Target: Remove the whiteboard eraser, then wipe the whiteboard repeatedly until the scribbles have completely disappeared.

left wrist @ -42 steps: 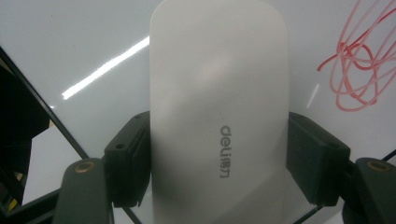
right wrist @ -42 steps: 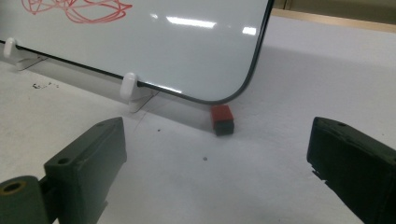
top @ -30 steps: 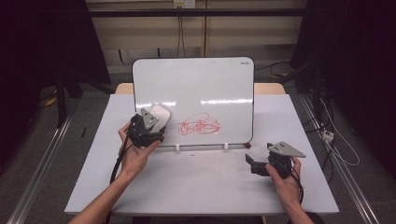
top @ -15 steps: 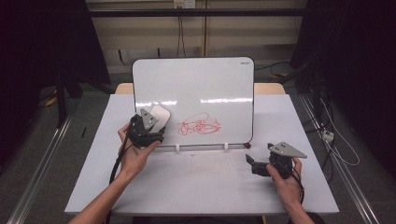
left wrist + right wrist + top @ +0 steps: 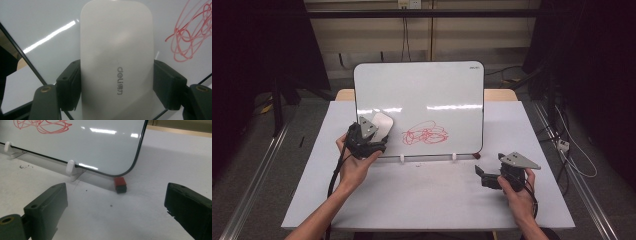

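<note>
Gripping a white eraser (image 5: pixel 116 62) by its long sides, your left gripper (image 5: pixel 371 134) is hovering at the whiteboard's (image 5: pixel 422 90) lower left, left of the red scribble (image 5: pixel 425 134). The eraser's long axis is running along the jaws, toward the board. Your right gripper (image 5: pixel 482 175) is resting low on the table (image 5: pixel 422 195), jaws spread wide and empty, aiming at a small red block (image 5: pixel 120 184) by the board's corner.

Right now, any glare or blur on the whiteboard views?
High view: light streaks glare across the whiteboard, room behind dark. Left gripper view: eraser close and soft, glare streak beside it, scribble legible. Right gripper view: two glare spots, tongs blurred at the edges.
</note>
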The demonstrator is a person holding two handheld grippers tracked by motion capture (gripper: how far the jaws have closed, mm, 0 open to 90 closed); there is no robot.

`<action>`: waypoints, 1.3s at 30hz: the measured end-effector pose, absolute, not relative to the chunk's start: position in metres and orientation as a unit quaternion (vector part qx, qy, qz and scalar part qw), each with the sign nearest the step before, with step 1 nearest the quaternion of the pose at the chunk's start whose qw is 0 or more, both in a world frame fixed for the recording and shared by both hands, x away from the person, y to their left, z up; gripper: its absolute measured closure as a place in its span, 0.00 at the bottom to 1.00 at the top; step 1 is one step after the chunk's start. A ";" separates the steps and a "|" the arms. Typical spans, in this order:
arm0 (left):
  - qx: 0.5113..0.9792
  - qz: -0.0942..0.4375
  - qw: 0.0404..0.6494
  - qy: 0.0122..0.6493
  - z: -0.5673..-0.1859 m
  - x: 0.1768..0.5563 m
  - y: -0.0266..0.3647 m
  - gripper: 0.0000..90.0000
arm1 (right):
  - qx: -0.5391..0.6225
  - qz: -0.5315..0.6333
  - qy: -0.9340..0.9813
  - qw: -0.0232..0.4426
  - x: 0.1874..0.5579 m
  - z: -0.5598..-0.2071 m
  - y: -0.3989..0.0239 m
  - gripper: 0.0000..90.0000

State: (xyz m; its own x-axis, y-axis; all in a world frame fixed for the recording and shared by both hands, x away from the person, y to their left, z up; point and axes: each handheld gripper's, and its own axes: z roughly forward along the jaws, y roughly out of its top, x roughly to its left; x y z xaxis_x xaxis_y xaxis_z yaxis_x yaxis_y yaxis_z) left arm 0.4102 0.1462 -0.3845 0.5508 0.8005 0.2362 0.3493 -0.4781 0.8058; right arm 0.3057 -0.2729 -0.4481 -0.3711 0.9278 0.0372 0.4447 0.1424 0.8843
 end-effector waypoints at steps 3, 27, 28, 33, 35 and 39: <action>0.797 0.312 0.373 0.357 -0.383 0.408 0.146 0.34 | 0.486 0.438 0.704 0.276 0.305 -0.448 -0.272 0.05; 0.784 0.319 0.408 0.343 -0.366 0.391 0.142 0.34 | 0.483 0.438 0.705 0.279 0.303 -0.448 -0.273 0.05; 0.785 0.316 0.407 0.343 -0.367 0.391 0.142 0.34 | 0.483 0.438 0.705 0.279 0.302 -0.447 -0.273 0.05; 0.792 0.313 0.406 0.331 -0.369 0.391 0.135 0.34 | 0.486 0.438 0.703 0.279 0.303 -0.447 -0.273 0.05; 0.793 0.312 0.406 0.331 -0.369 0.390 0.134 0.34 | 0.485 0.436 0.705 0.280 0.303 -0.447 -0.273 0.05; 0.797 0.306 0.407 0.325 -0.370 0.389 0.131 0.34 | 0.486 0.436 0.705 0.277 0.303 -0.448 -0.272 0.05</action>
State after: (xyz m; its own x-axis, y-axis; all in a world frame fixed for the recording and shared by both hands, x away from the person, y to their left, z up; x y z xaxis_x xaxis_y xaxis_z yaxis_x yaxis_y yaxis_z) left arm 0.3895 0.1314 -0.3696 0.6023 0.7665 0.2230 0.2689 -0.4579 0.8474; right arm 0.3034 -0.2718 -0.4477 -0.3735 0.9271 0.0329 0.4433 0.1472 0.8842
